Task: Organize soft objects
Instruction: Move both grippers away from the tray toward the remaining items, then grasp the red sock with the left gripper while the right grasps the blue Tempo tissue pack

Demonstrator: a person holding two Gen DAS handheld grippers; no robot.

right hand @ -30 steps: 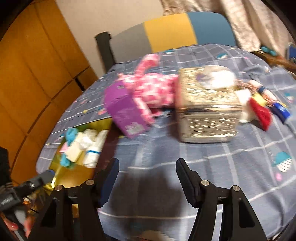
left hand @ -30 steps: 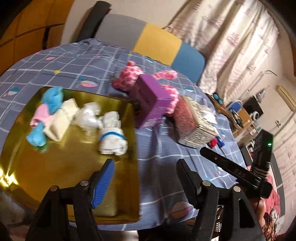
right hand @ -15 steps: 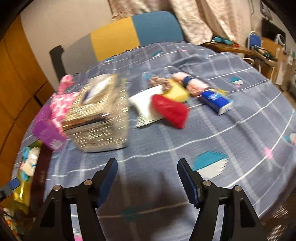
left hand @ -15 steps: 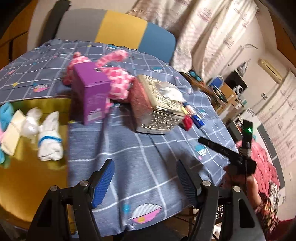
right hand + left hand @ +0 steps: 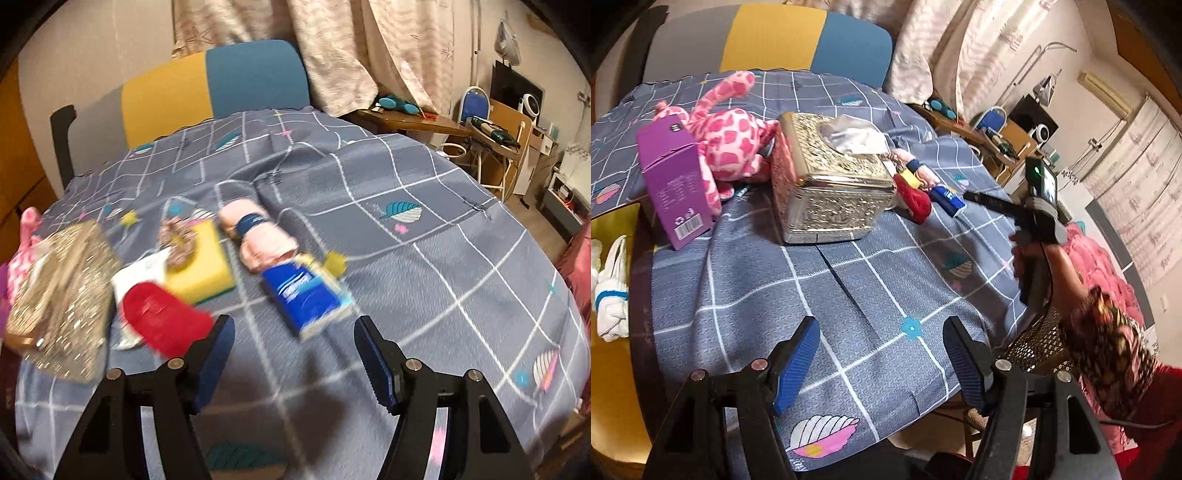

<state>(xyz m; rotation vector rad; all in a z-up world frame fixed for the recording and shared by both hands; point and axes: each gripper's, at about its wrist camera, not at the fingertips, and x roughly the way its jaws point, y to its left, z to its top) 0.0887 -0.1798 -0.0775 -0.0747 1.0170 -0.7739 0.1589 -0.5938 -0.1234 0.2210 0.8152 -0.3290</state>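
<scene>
Left gripper point(image 5: 881, 360) spread apart, nothing between its blue pads, hovering over the grey-blue checked tablecloth point(image 5: 849, 280) near the table's front edge. Right gripper point(image 5: 293, 354) also spread wide and empty, low over the cloth, aimed at the cluster of small items; it also shows at the right of the left wrist view point(image 5: 1008, 206). Right wrist view is motion-blurred. Blue tissue pack point(image 5: 308, 295) lies just ahead of the right gripper, touching a rolled pink cloth with a dark blue band point(image 5: 258, 236) behind it. Yellow sponge point(image 5: 201, 264) sits left of the roll, red soft item point(image 5: 162, 319) in front of the sponge, partly over a white packet point(image 5: 142, 271). Embossed metal tissue box point(image 5: 831, 177) stands mid-table, pink spotted plush giraffe point(image 5: 727, 136) beside it, against a purple carton point(image 5: 674, 177). White rolled socks with a blue band point(image 5: 611, 291) lie on the yellow tray point(image 5: 609, 387) at far left.
</scene>
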